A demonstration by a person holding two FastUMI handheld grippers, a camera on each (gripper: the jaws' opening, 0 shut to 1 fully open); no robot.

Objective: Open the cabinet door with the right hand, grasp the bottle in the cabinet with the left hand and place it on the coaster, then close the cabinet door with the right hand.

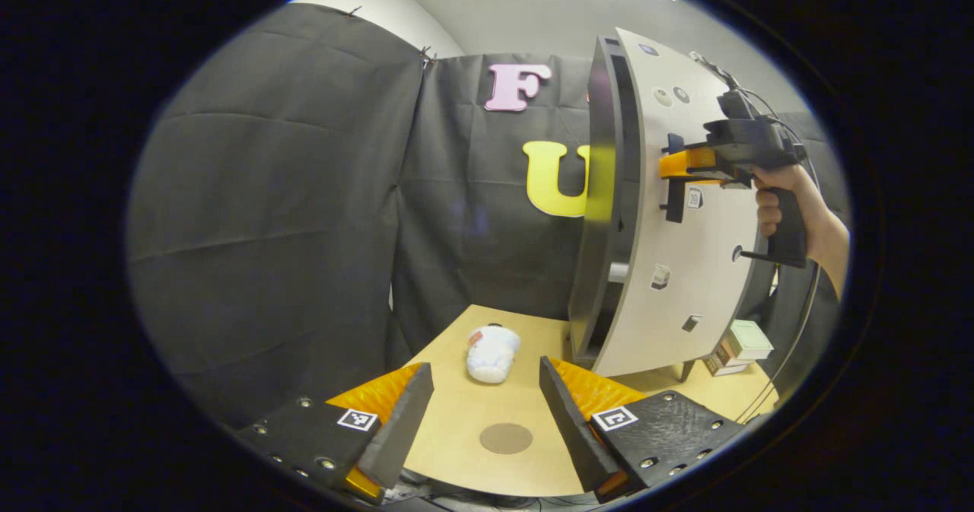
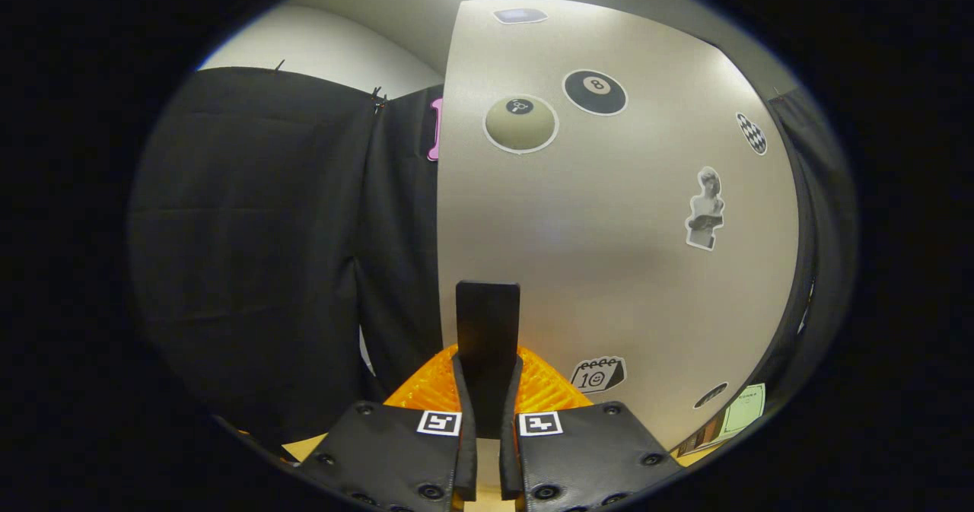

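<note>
On the worktop (image 1: 456,413), beyond the left tongs (image 1: 487,409), the bottle (image 1: 491,352) is seen lying on its side, well short of the round coaster (image 1: 506,438), which lies between the two spread fingers. The left tongs are held wide and nothing is gripped by them. The right tongs (image 2: 488,421) are closed narrowly on the dark upright handle (image 2: 488,337) of the cabinet door (image 2: 609,253); both fingers press on it. In the left gripper view this door (image 1: 685,215) is seen almost shut against the cabinet (image 1: 609,192), with the right tongs (image 1: 685,163) at the handle and a hand (image 1: 784,200) behind them.

The bottle looks small, pale and light, probably of thin plastic, so it is judged to be a little soft and easy to roll away. A hold across the middle of its body is suggested, with gentle pressure, before it is stood upright on the coaster. Whether it is full cannot be told.
</note>
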